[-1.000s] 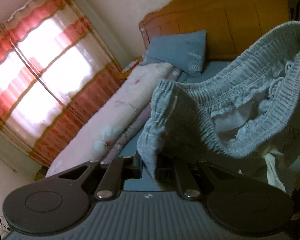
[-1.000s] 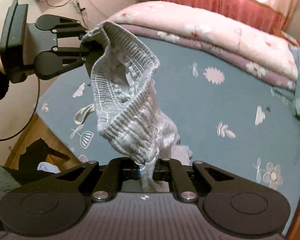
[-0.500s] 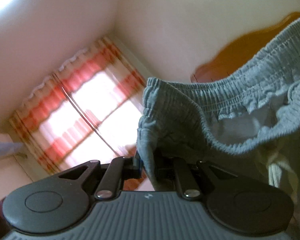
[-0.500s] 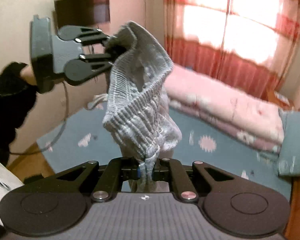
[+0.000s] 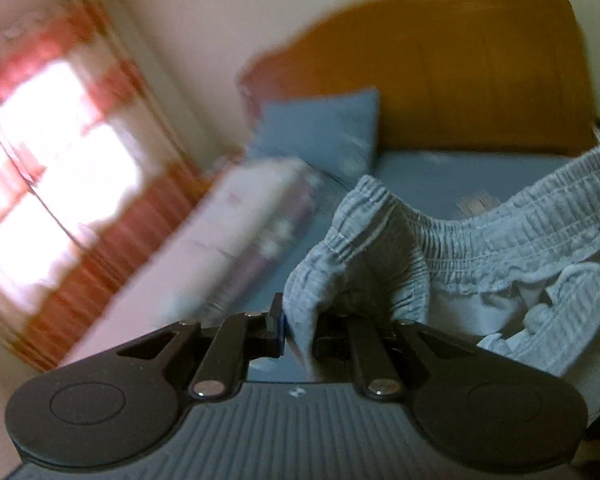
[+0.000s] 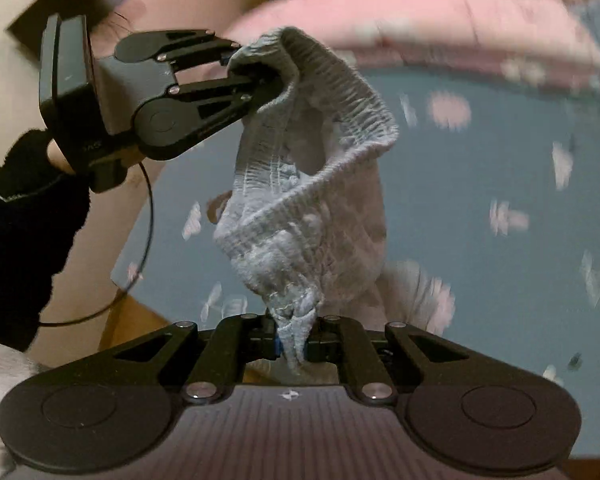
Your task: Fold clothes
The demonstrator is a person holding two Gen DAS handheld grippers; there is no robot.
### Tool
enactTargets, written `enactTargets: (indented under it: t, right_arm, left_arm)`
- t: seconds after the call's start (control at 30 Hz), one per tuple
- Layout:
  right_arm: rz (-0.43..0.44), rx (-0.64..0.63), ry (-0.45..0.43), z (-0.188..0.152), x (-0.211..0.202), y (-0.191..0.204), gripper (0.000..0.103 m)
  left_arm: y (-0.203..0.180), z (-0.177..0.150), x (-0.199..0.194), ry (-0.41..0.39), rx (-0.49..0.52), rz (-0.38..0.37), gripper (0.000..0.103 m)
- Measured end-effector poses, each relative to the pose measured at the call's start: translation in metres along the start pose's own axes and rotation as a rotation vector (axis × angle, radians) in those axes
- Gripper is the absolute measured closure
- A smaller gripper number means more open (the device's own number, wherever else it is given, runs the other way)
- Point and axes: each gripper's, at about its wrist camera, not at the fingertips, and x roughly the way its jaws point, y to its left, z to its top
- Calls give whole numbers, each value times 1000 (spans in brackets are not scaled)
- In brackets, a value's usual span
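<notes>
Bedroom setting: a bed with a blue sheet [image 6: 480, 168] printed with pale flowers fills the right wrist view, and a wooden headboard [image 5: 460, 68] stands against a cream wall in the left wrist view. Against the headboard leans a blue pillow [image 5: 320, 128]. Along the far side of the bed lies a rolled pink floral quilt [image 6: 420, 20], blurred in both views. Beyond it hang red-and-white striped curtains [image 5: 60, 184], brightly backlit. A black cable [image 6: 146, 216] loops down beside the bed edge.

Held in the air over the sheet is a pair of grey shorts [image 6: 300, 184] with a ribbed elastic waistband. The left gripper [image 6: 244, 62], carried by a hand in a black glove [image 6: 24, 208], is clamped on one end of the waistband. The right gripper [image 6: 294, 344] is clenched on the opposite end, with a bunched fold of cloth pinched between its jaws. In the left wrist view the left gripper [image 5: 298, 326] likewise pinches a fold of waistband. The band runs slack between the two grippers, its opening gaping toward the right wrist camera. The lighter lining and the legs hang below toward the sheet. Whether the hanging cloth touches the sheet cannot be told.
</notes>
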Motion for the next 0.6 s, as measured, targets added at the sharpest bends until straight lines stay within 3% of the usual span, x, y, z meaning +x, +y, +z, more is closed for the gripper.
enactTargets:
  t: [0.13,0.27,0.43,0.6]
  right_arm:
    - [26,194,24,-28,43,-60,92]
    - [33,326,23,-57,76,-122,92]
    - [8,437,-71,-97,104,-200,92]
    - [-62,527,-148,-156,136,-272,92]
  left_arm:
    - [-36,-17,66,80,7,-105,94]
    - [-66,-28,126,145,-14,-161,94]
    - [-103,-30,206,164,-30,-134,94]
    - [-170,-33,279,148,-34,-100,94]
